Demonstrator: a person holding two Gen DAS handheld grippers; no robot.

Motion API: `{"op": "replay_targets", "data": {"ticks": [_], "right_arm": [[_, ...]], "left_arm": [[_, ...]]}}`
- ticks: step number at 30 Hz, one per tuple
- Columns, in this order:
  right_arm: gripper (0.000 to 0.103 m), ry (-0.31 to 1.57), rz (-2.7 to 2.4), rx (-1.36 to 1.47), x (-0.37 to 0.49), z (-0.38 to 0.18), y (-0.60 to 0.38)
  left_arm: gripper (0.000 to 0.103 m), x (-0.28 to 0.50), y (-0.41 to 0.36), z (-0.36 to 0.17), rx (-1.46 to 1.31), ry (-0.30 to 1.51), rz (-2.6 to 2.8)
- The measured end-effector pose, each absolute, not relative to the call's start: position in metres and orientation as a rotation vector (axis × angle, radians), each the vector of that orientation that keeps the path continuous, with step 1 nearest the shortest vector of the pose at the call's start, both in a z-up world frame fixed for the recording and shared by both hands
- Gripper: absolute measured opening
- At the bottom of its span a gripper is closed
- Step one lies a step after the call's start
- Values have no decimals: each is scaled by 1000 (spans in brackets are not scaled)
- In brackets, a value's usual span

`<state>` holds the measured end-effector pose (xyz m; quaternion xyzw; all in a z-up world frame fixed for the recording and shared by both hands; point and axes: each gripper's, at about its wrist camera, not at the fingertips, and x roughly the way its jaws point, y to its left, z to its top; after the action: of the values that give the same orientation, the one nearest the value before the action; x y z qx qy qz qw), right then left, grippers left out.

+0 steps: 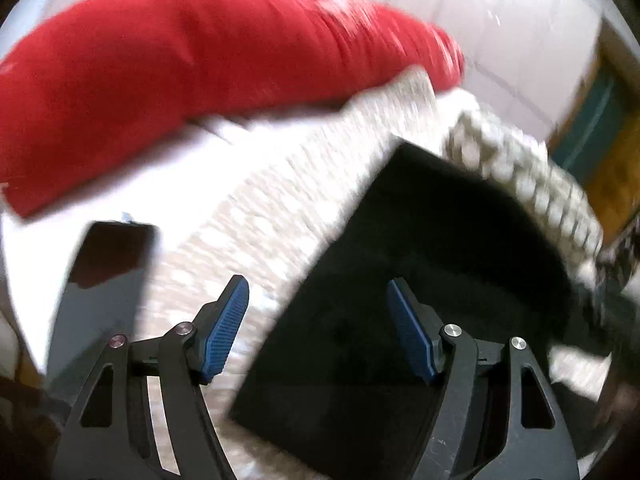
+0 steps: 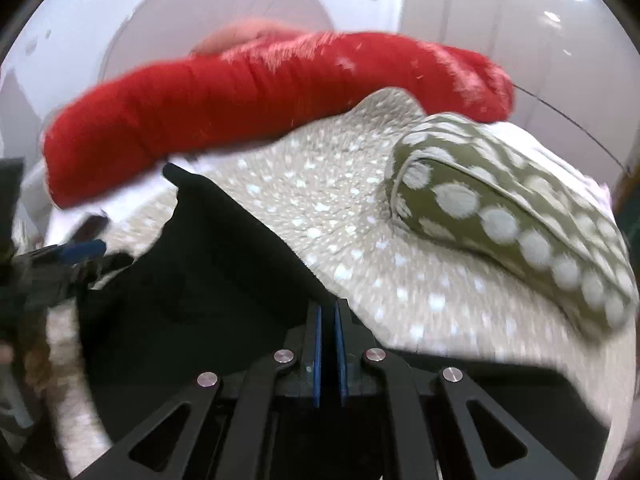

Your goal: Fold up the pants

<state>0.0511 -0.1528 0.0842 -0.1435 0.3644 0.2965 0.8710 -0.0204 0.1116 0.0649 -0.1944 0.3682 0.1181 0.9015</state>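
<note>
The folded black cloth pants (image 1: 400, 280) lie on a spotted beige bedspread (image 2: 320, 208); left gripper (image 1: 318, 332) jaws apart above them; right gripper (image 2: 329, 344) jaws together, seemingly empty.

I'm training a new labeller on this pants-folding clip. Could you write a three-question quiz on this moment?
1. True or false: the left gripper is open.
2. What colour is the long cushion behind the black pants? A green, B red, C blue.
3. Fill in: the right gripper is ____.

Key: 1 true; 2 B; 3 shut, though whether cloth is pinched between its pads cannot be told.
</note>
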Motion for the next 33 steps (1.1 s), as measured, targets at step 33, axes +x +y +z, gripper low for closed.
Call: {"op": "replay_targets", "data": {"ticks": [33], "right_arm": [[42,708,593,-184,-110,44,-156]], "left_arm": [[72,-81,69,47,-520,931,64]]}}
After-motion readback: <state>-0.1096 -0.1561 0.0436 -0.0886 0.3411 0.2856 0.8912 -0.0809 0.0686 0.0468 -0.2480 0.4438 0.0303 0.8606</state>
